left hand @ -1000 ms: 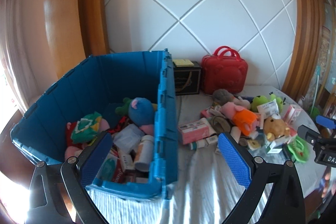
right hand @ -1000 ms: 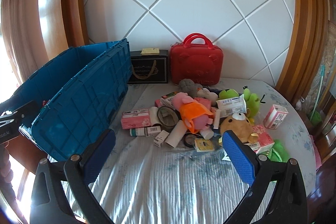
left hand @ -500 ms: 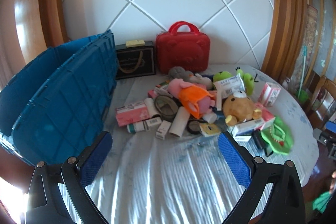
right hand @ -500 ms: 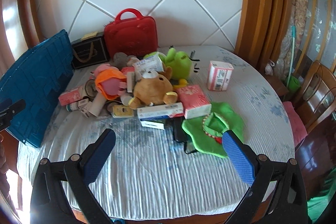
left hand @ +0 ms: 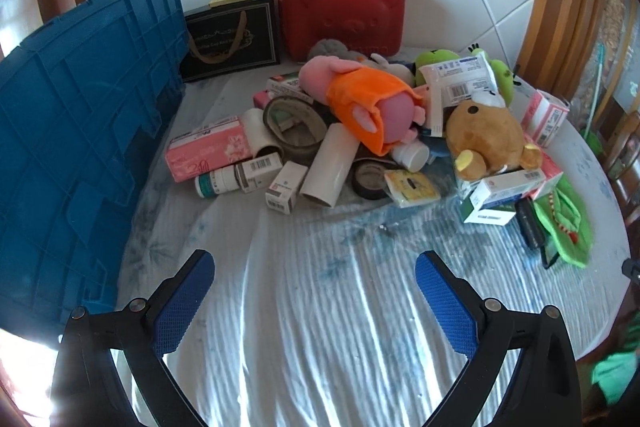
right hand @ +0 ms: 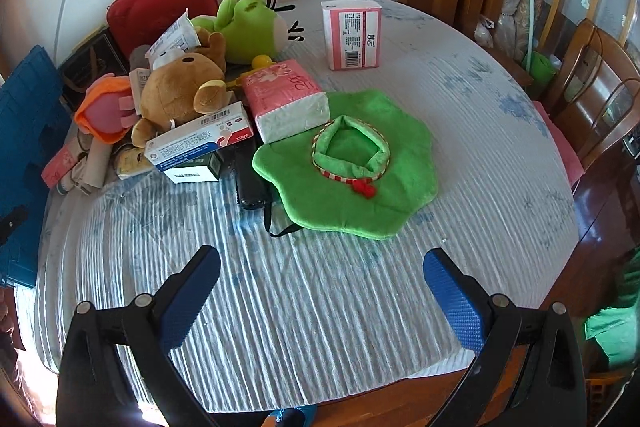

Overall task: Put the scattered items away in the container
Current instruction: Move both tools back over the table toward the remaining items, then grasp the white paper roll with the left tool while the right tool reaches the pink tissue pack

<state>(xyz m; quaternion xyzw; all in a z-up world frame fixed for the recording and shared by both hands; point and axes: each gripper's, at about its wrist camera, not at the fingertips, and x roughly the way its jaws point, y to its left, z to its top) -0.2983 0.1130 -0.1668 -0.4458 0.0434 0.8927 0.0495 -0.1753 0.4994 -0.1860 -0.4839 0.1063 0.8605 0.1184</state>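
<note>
The blue crate (left hand: 72,131) stands at the left; only its outer wall shows. It also shows at the left edge of the right wrist view (right hand: 24,131). A pile of items lies mid-table: a pink plush in an orange dress (left hand: 360,99), a brown bear (left hand: 486,135), a pink tissue pack (left hand: 204,153), small boxes and bottles. My left gripper (left hand: 314,291) is open and empty, short of the pile. My right gripper (right hand: 320,287) is open and empty, just short of a green felt hat (right hand: 352,163). A pink pack (right hand: 286,101) and a pink box (right hand: 352,35) lie beyond.
A red case (left hand: 340,19) and a black box (left hand: 230,35) stand against the back wall. A black object with a strap (right hand: 250,183) lies beside the hat. Wooden chairs (right hand: 592,99) stand right of the round table. The striped cloth (left hand: 320,307) covers the table.
Both grippers swung right, away from the crate. The left view no longer shows the crate's inside and now faces the pile. The right gripper came closer to the green hat.
</note>
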